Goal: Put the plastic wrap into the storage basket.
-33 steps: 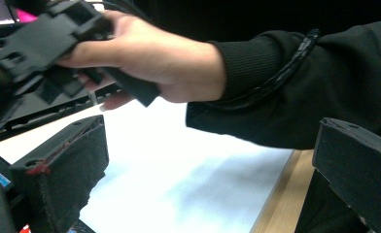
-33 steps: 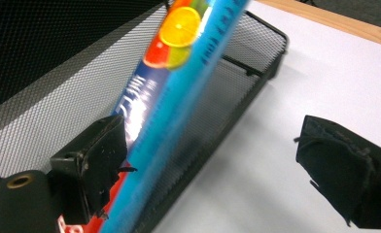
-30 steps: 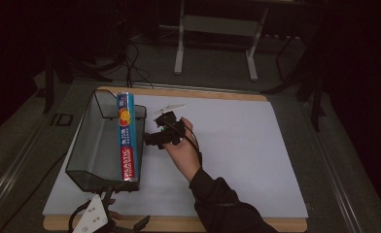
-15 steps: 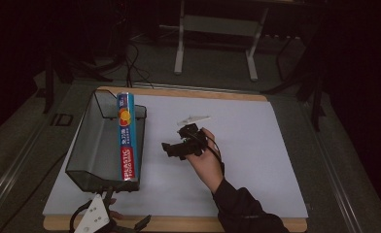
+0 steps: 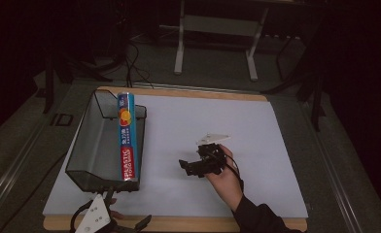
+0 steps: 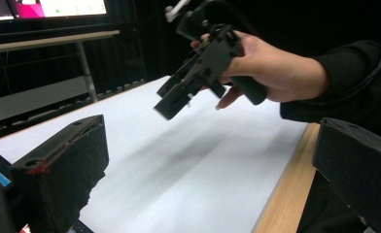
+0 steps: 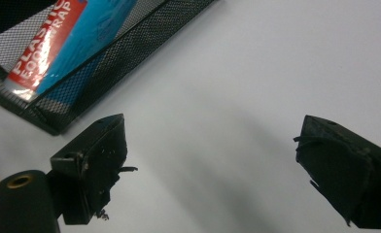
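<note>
- right gripper (image 5: 187, 166) has pulled back from the basket (image 5: 89, 145) toward five o'clock, fingers wide open, empty.
- wrap box (image 5: 127, 137) lies along the basket's right rim; placement looks done.
- left gripper (image 5: 112, 224) rests at the bench's (image 5: 188, 121) near edge, fingers open.

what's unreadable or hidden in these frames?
- Food wrap box: small print too small in the high view; right gripper view cuts it at the top edge, mesh basket wall covers part.
- Left claw: cut off by the high view's bottom edge.
- Room behind the table: too dark.
</note>
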### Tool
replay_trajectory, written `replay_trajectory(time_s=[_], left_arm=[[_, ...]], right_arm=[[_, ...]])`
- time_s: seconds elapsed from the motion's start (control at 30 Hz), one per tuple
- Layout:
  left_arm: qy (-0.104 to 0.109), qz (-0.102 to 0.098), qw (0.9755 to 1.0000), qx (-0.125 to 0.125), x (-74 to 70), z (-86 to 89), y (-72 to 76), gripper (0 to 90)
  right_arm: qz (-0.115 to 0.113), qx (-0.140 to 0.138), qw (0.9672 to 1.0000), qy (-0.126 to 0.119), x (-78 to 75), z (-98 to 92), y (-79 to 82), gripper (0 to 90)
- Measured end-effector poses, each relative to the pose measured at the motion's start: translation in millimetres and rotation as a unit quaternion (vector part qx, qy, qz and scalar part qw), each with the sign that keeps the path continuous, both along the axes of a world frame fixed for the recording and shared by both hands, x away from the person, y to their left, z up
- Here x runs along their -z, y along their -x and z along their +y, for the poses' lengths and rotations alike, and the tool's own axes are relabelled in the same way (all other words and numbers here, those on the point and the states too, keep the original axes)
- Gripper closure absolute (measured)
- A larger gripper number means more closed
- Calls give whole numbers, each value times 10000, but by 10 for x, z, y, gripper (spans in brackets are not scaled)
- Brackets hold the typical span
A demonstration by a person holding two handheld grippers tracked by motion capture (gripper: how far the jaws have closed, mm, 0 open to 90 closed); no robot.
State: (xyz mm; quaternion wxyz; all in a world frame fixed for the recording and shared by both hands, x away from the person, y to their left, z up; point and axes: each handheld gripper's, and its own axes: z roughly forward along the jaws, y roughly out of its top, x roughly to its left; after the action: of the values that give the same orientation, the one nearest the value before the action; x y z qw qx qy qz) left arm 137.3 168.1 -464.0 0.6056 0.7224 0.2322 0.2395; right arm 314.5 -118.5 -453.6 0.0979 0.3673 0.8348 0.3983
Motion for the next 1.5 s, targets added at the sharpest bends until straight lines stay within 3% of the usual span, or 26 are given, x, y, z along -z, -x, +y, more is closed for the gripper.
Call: replay_trajectory(time_s=[0.27,0.5,0.8,0.93,1.13,1.5], left_arm=[[-5,5,10000,6,1,-3,-2,6],[-2,12,10000,0,3,-6,-5,6],[-19,9,10000,6,5,-11,-5,6],[-28,7,10000,-4,4,-12,-4,6],[-30,13,10000,-15,6,-10,-6,6],[-94,0,10000,-10,9,-21,-3,6]], right_arm=[[-67,-88,9999,88,-23,-208,139,110],[-82,-126,9999,-40,-19,-396,239,110],[-292,-97,9995,-32,-40,-659,405,110],[-293,-82,9994,-170,-24,-782,438,110],[-511,5,9981,-336,4,-948,520,110],[-503,95,9984,-235,170,-1083,493,110]])
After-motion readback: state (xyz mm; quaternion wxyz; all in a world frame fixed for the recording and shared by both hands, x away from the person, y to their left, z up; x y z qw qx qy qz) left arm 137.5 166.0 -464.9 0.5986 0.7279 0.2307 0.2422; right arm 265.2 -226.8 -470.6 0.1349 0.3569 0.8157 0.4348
